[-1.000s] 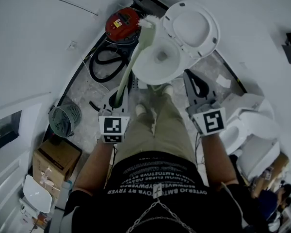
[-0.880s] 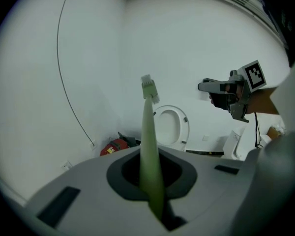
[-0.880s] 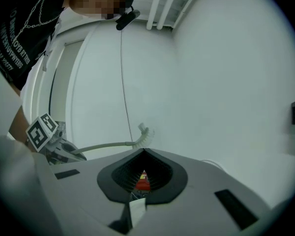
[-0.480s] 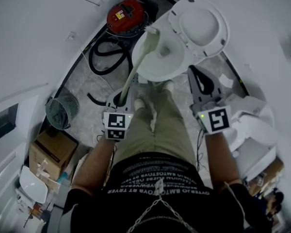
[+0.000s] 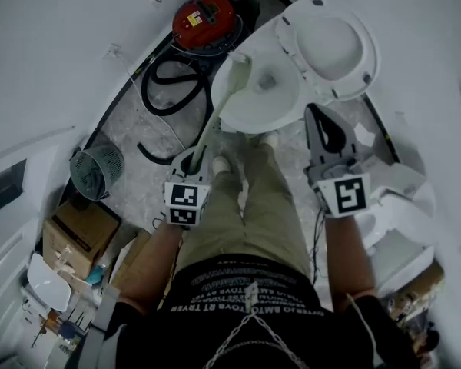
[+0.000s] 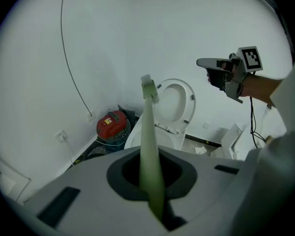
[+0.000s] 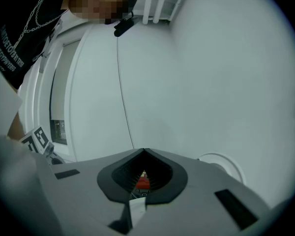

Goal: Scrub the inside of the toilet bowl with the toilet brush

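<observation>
The brush (image 5: 213, 118) runs up from the left gripper (image 5: 194, 160), whose jaws are clamped on its pale green handle, and its head sits over the left side of the bowl (image 5: 270, 106); contact isn't clear. The lid (image 5: 334, 44) stands open. The right gripper (image 5: 323, 133) hangs just right of the bowl, jaws pressed together on nothing. A red vacuum (image 5: 207, 18) sits beyond by the wall.

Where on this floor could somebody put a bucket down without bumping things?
Barest is the grey floor between the black hose, the round fan and the person's left leg. A narrower strip right of the toilet bowl holds a paper scrap. Left of the bowl, the red vacuum crowds the corner.
</observation>
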### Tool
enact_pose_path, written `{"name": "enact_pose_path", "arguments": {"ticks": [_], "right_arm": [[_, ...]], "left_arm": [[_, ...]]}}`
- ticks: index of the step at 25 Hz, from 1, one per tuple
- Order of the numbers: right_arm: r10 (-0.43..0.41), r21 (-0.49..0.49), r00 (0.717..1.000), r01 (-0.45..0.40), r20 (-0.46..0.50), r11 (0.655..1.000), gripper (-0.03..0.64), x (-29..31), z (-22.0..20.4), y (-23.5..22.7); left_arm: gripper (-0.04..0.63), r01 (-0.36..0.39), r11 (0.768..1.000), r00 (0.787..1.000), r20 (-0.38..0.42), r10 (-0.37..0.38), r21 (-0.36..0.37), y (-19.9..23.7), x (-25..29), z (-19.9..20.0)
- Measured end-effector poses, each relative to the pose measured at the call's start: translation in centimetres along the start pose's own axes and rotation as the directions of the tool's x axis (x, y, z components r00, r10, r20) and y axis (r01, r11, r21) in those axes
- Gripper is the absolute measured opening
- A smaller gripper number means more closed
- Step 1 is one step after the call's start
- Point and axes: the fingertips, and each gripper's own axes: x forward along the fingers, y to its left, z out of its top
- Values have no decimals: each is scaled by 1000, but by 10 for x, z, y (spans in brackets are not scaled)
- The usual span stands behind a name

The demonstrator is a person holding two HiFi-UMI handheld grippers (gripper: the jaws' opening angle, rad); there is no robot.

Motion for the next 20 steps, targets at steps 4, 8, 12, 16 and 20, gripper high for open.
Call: {"name": "enact_pose_path", "arguments": {"ticks": [4, 8, 12, 16, 20], "right_arm": [[-10, 23, 1000, 10, 10, 1000, 3, 10, -13, -8], [-7, 41, 1000, 7, 7, 999, 3, 20, -28, -12], [13, 54, 1000, -12, 0, 998, 3, 26, -43, -7], [40, 49, 999, -38, -25, 998, 3, 33, -59, -3], [33, 52, 999, -31, -38, 998, 3, 37, -77, -10]], "left_arm": [[2, 16, 1000, 999, -49, -17, -9, -5, 16, -16], [2, 29, 999, 995, -95, -31, -22, -12, 35, -35], [2, 41, 998, 989, -140, -48, -52, -16, 54, -56], [2, 36, 998, 986, -163, -45, -60, -13, 68, -69], [2, 25, 997, 983, -182, -39, -76, -9, 81, -82]]}}
